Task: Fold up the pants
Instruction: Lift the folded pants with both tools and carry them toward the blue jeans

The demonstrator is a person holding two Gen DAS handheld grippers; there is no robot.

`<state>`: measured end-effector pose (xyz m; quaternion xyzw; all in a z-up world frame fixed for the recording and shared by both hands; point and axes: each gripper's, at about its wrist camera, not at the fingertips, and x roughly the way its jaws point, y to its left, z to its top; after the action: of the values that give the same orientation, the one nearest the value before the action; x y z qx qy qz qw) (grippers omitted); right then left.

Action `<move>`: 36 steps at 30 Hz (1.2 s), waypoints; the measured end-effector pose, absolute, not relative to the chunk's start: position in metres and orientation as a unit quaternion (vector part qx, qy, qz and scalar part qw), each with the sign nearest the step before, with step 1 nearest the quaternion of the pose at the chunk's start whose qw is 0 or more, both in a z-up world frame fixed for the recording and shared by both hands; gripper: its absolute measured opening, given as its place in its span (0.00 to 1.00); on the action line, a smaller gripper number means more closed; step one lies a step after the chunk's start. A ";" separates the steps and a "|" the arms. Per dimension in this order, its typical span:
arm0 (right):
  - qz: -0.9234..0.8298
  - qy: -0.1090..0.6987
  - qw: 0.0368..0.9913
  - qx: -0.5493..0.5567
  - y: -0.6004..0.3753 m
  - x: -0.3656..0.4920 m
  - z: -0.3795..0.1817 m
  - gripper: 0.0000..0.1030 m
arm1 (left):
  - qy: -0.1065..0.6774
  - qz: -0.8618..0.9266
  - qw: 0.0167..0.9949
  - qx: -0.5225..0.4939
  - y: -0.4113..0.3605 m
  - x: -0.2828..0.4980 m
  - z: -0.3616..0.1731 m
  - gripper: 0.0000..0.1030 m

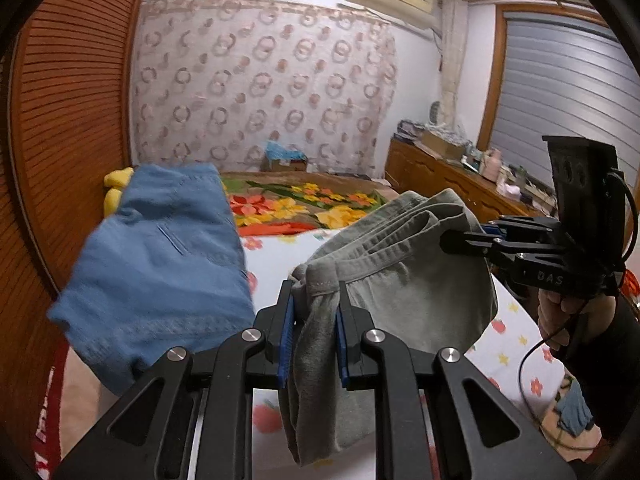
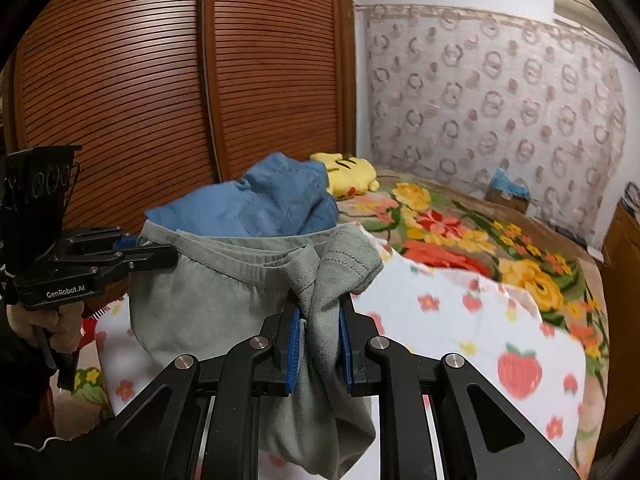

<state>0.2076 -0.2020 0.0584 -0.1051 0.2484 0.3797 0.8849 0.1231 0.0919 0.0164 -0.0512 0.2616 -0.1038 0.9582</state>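
Grey pants (image 1: 400,280) hang in the air between my two grippers, held by the waistband. My left gripper (image 1: 316,300) is shut on one bunched end of the waistband; it also shows at the left of the right wrist view (image 2: 160,258). My right gripper (image 2: 320,312) is shut on the other end of the grey pants (image 2: 224,292); it shows at the right of the left wrist view (image 1: 452,242). The legs hang down below the fingers, out of sight.
A blue garment (image 1: 160,256) lies piled to the left on the bed (image 1: 516,340), which has a white strawberry sheet and a floral blanket (image 2: 480,240). A yellow plush (image 2: 352,176) lies behind. A wooden wardrobe (image 2: 160,80) stands at left, a dresser (image 1: 440,176) at right.
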 end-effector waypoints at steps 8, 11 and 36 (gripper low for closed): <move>0.410 0.223 0.875 -0.129 -0.165 0.262 0.091 0.16 | 0.242 -0.061 0.967 -0.055 0.133 0.152 0.041 0.18; 0.419 0.221 0.870 -0.139 -0.144 0.286 0.094 0.16 | 0.243 -0.043 0.967 -0.062 0.152 0.164 0.042 0.18; 0.490 0.196 0.817 -0.230 0.016 0.395 0.063 0.16 | 0.246 0.036 0.958 -0.145 0.220 0.165 0.002 0.18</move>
<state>0.3946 0.0164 0.0631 -0.2303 0.1965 0.4905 0.8172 0.1647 0.2196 0.0020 -0.1453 0.2458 0.0360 0.9577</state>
